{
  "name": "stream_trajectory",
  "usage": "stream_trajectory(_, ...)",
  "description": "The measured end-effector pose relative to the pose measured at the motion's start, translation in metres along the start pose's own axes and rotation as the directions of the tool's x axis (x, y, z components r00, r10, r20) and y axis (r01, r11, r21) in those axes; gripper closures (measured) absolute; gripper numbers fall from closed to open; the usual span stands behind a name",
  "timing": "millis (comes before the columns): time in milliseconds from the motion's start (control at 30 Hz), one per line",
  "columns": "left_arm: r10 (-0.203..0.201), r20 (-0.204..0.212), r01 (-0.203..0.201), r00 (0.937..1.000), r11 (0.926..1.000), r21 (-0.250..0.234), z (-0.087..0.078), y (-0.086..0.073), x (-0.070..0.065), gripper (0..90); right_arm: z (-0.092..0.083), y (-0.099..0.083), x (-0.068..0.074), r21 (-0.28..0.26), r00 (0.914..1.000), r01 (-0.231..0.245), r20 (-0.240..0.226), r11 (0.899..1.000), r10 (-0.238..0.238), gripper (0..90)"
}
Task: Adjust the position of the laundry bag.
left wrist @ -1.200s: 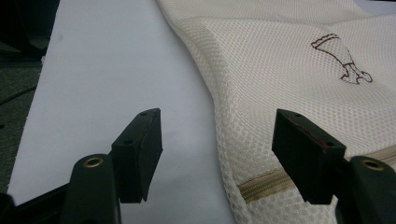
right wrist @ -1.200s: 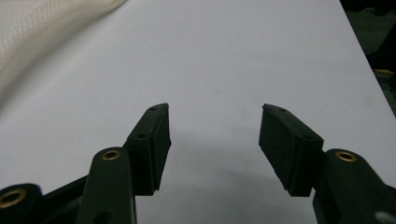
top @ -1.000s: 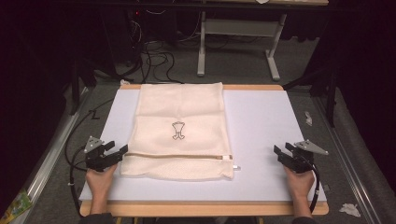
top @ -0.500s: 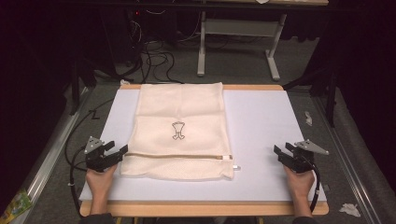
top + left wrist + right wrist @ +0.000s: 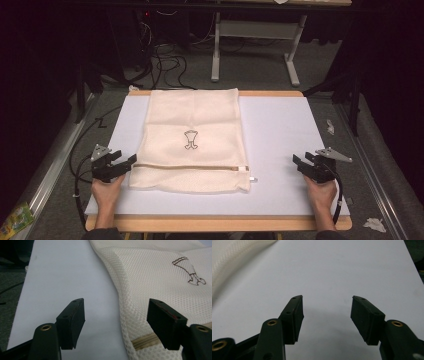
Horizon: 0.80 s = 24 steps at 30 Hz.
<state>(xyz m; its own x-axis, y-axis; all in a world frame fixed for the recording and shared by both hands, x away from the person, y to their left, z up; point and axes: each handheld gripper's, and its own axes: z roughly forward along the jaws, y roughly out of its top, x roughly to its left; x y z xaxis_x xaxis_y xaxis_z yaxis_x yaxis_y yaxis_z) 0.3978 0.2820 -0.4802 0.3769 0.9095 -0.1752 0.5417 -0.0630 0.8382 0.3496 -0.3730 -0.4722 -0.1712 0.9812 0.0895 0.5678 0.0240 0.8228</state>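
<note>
A cream mesh laundry bag [image 5: 192, 140] lies flat on the white table top [image 5: 280, 135], with a small dark emblem [image 5: 190, 139] at its middle and a tan zipper [image 5: 190, 167] across its near end. The zipper pull [image 5: 251, 178] sticks out at the bag's right corner. My left gripper [image 5: 129, 162] rests open at the bag's near left edge; in the left gripper view its jaws straddle the bag's edge [image 5: 120, 305] and the zipper end [image 5: 143, 339]. My right gripper [image 5: 296, 161] is open over bare table, well right of the bag [image 5: 234, 257].
The table's wooden front edge [image 5: 215, 223] runs along the bottom. Cables [image 5: 165, 55] and a grey desk frame [image 5: 255, 45] stand on the floor beyond the table. Paper scraps [image 5: 374, 224] lie on the floor at the right, and a green packet [image 5: 15, 220] at the left.
</note>
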Motion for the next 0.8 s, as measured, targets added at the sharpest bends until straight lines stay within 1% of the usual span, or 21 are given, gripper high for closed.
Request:
stream_trajectory(33,-0.002,0.008,0.002,1.0000,1.0000,0.005,0.000,0.001,-0.001,30.9,0.000,0.001,0.000,-0.006,1.0000,-0.002,-0.006,1.000,0.002,43.4)
stream_trajectory(100,-0.020,0.012,0.020,0.9997,0.9998,0.009,0.000,0.003,-0.002,31.5,0.000,0.002,0.002,-0.015,0.9997,-0.005,-0.025,1.000,0.005,42.8)
stream_trajectory(133,-0.021,0.015,0.021,0.9997,0.9997,0.008,-0.001,0.004,-0.002,31.6,0.000,0.003,0.003,-0.015,0.9991,-0.002,-0.042,1.000,0.001,43.1)
stream_trajectory(167,-0.016,0.024,0.016,0.9996,0.9998,0.010,-0.001,0.005,-0.004,31.6,0.001,0.004,0.004,-0.014,0.9985,-0.002,-0.055,1.000,0.001,43.1)
stream_trajectory(233,-0.004,0.027,0.003,0.9996,0.9997,0.023,-0.002,0.006,-0.006,31.5,0.001,0.006,0.006,-0.013,0.9970,0.002,-0.078,1.000,-0.003,43.1)
stream_trajectory(267,0.000,0.030,-0.001,0.9995,0.9997,0.026,-0.002,0.006,-0.006,31.1,0.001,0.008,0.009,-0.011,0.9951,-0.003,-0.099,1.000,0.002,43.1)
stream_trajectory(300,0.005,0.030,-0.006,0.9995,0.9994,0.034,-0.003,0.007,-0.007,31.1,0.001,0.009,0.011,-0.013,0.9943,-0.007,-0.107,1.000,0.005,43.1)
stream_trajectory(400,0.013,0.043,-0.015,0.9990,0.9989,0.043,-0.004,0.010,-0.010,30.8,0.001,0.014,0.020,-0.016,0.9921,0.004,-0.125,1.000,-0.006,43.3)
stream_trajectory(433,0.013,0.043,-0.015,0.9990,0.9989,0.043,-0.004,0.010,-0.010,30.6,0.001,0.014,0.020,-0.016,0.9921,0.004,-0.125,1.000,-0.006,43.3)
stream_trajectory(467,0.021,0.049,-0.024,0.9986,0.9982,0.056,-0.004,0.013,-0.012,30.6,0.003,0.017,0.028,-0.006,0.9896,0.004,-0.144,1.000,-0.005,44.4)
stream_trajectory(500,0.021,0.049,-0.024,0.9986,0.9982,0.056,-0.004,0.013,-0.012,30.6,0.003,0.017,0.028,-0.006,0.9896,0.004,-0.144,1.000,-0.005,44.4)
stream_trajectory(533,0.026,0.053,-0.030,0.9982,0.9976,0.063,-0.003,0.014,-0.014,30.6,0.004,0.018,0.031,-0.002,0.9880,0.003,-0.154,1.000,-0.003,45.3)
stream_trajectory(567,0.031,0.054,-0.035,0.9980,0.9967,0.073,-0.003,0.016,-0.015,30.6,0.007,0.020,0.039,0.016,0.9843,0.001,-0.177,1.000,0.002,47.2)
stream_trajectory(633,0.033,0.059,-0.038,0.9977,0.9957,0.084,-0.002,0.017,-0.017,30.7,0.009,0.021,0.044,0.027,0.9832,0.001,-0.182,1.000,0.004,47.9)
stream_trajectory(700,0.031,0.060,-0.036,0.9977,0.9957,0.085,-0.002,0.018,-0.018,30.8,0.013,0.023,0.050,0.041,0.9802,0.010,-0.198,0.999,-0.002,48.1)
stream_trajectory(767,0.034,0.066,-0.041,0.9972,0.9937,0.104,-0.001,0.020,-0.020,30.9,0.015,0.025,0.058,0.045,0.9778,0.033,-0.208,0.998,-0.023,48.7)
stream_trajectory(800,0.031,0.064,-0.038,0.9975,0.9931,0.111,0.000,0.020,-0.022,30.9,0.016,0.026,0.061,0.048,0.9765,0.035,-0.214,0.998,-0.024,49.0)
